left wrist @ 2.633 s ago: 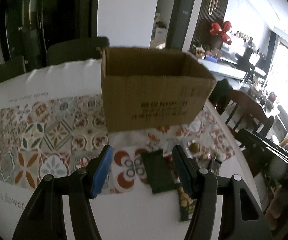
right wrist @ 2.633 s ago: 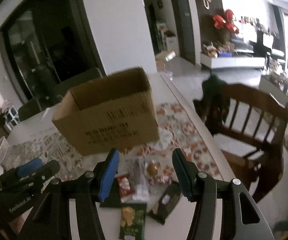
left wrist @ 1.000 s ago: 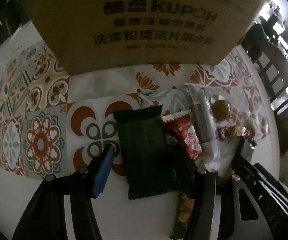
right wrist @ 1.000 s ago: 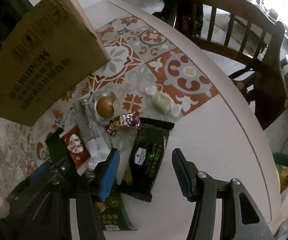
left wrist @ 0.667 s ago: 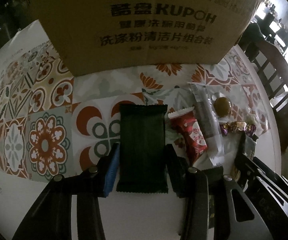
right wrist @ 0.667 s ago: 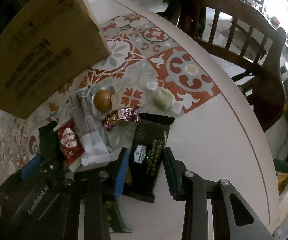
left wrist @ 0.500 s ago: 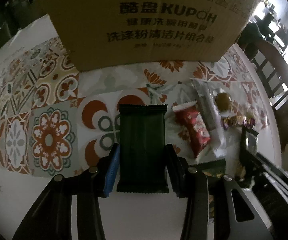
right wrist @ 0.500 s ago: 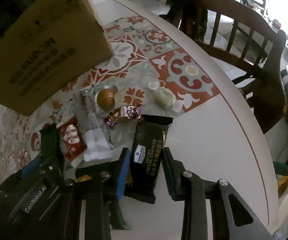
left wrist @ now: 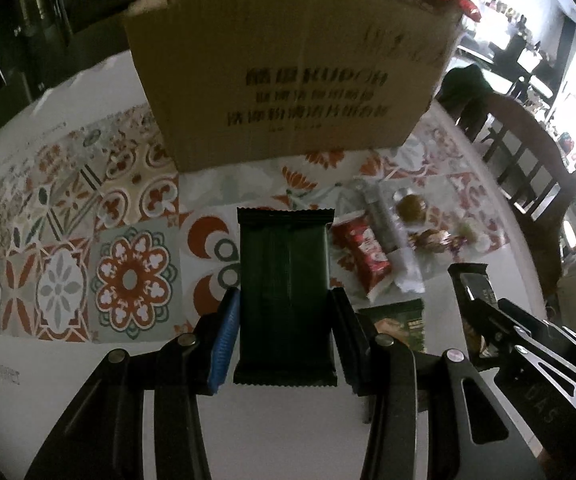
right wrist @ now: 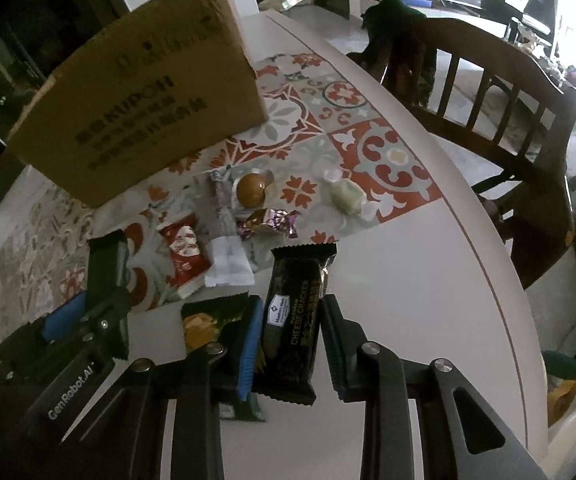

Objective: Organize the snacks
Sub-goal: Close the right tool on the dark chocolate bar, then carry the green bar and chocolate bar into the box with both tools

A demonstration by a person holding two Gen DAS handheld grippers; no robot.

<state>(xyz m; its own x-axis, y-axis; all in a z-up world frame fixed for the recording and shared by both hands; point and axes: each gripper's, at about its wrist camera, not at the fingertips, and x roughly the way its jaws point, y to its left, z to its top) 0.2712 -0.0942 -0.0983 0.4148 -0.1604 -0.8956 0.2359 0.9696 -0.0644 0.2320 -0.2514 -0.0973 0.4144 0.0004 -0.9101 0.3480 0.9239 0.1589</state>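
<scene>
My left gripper point(left wrist: 283, 334) is shut on a dark green snack pack point(left wrist: 284, 276) and holds it above the table. My right gripper point(right wrist: 290, 344) is shut on a black cheese cracker pack point(right wrist: 294, 316), lifted off the table. The cardboard box point(left wrist: 288, 68) stands behind them, open at the top; it also shows in the right wrist view point(right wrist: 143, 100). Loose snacks lie on the patterned cloth: a red packet point(right wrist: 183, 252), a clear white wrapper point(right wrist: 225, 248), a brown round sweet point(right wrist: 251, 190), a purple-gold candy point(right wrist: 267, 222), a pale green candy point(right wrist: 346, 196) and a green chip packet point(right wrist: 209, 318).
The round white table point(right wrist: 428, 300) has its edge to the right, with a wooden chair point(right wrist: 488, 92) just past it. The patterned cloth point(left wrist: 67, 232) spreads to the left. The left gripper and its green pack show in the right wrist view point(right wrist: 103, 280).
Both grippers closed on their packs and rose from the table. The views tilted up, so the box top and the room show again.
</scene>
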